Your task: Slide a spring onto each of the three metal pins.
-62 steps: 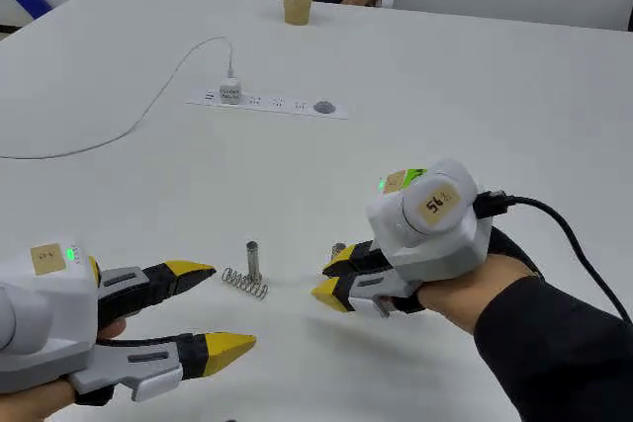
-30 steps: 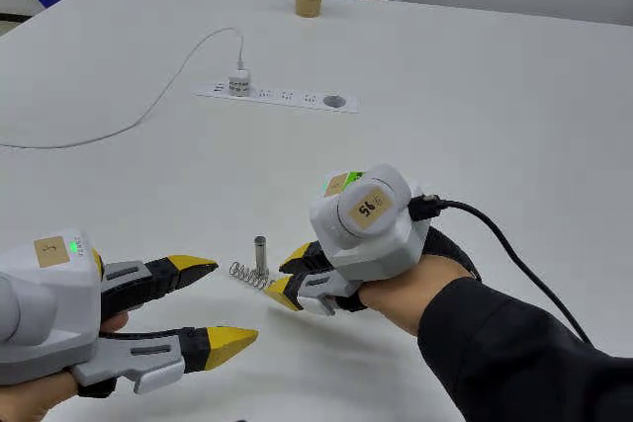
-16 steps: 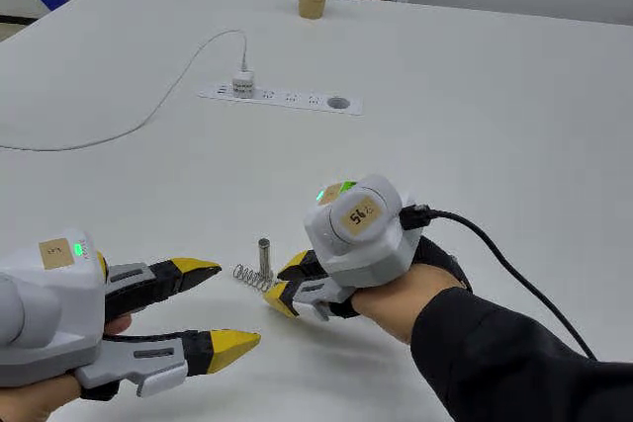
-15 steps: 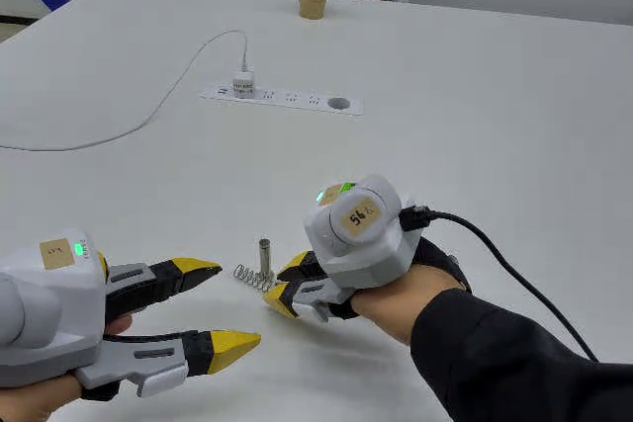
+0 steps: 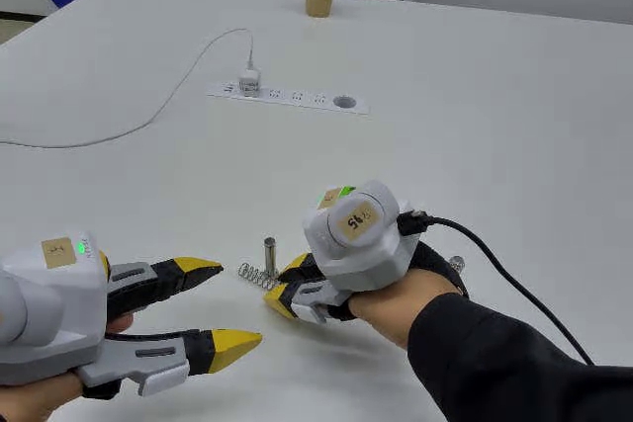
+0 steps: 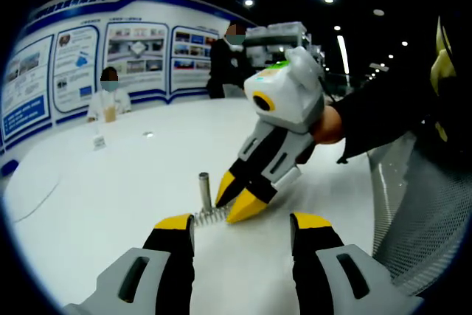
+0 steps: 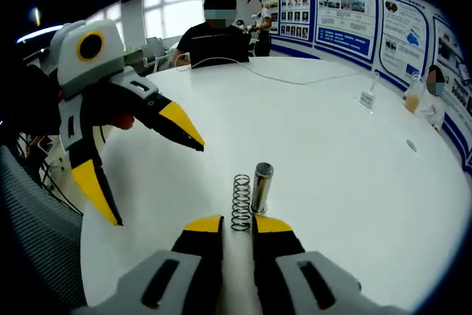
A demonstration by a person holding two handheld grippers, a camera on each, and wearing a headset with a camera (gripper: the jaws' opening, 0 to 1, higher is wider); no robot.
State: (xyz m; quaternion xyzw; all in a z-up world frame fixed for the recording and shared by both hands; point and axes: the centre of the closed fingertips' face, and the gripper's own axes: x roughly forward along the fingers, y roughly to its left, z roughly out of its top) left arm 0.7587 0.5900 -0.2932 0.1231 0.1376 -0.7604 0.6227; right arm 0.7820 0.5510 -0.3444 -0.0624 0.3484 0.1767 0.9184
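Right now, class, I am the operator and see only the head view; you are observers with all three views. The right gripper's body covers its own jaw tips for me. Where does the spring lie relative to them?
Observer: In the right gripper view the spring lies flat on the table, its near end at the narrow gap between the tips of the right gripper.
Operator: Which way does it run?
Observer: Straight away from the jaws, close alongside the upright pin, not on it.
Operator: Are the jaws shut on it?
Observer: I cannot tell. In the left gripper view the two yellow tips stand close together at the spring's end.
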